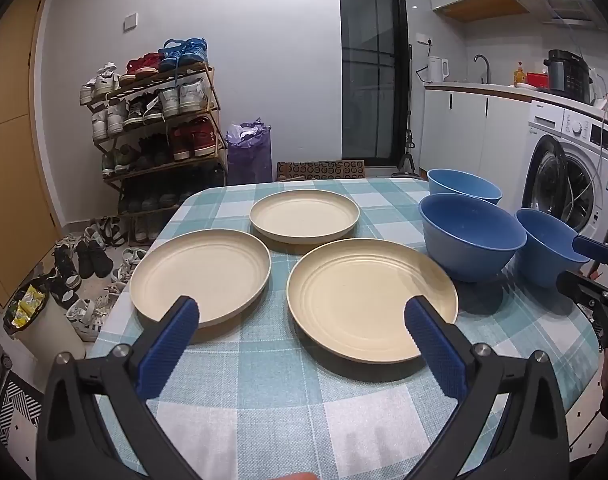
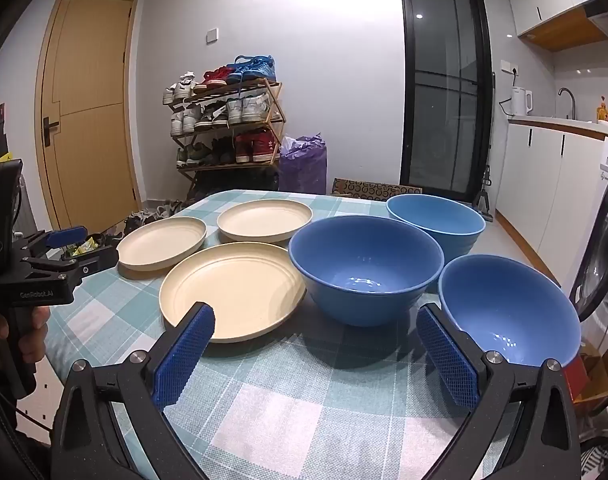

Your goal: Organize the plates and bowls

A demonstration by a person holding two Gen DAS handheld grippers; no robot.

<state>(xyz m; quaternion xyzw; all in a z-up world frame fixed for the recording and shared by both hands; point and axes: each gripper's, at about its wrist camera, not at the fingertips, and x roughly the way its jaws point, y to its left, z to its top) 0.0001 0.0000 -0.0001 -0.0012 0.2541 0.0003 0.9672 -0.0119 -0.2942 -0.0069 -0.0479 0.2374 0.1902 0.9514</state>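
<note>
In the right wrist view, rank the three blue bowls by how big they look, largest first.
1. Middle bowl, widest rim.
2. Near-right bowl, though it sits closest to the camera, so its real size is unsure.
3. Far bowl, lighter blue and farthest away; it may match the others.

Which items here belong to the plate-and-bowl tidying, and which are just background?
Part of the job:
three cream plates
three blue bowls
left gripper and right gripper, both open and empty

Just around:
checked tablecloth
shoe rack
purple bag
washing machine
kettle
</note>
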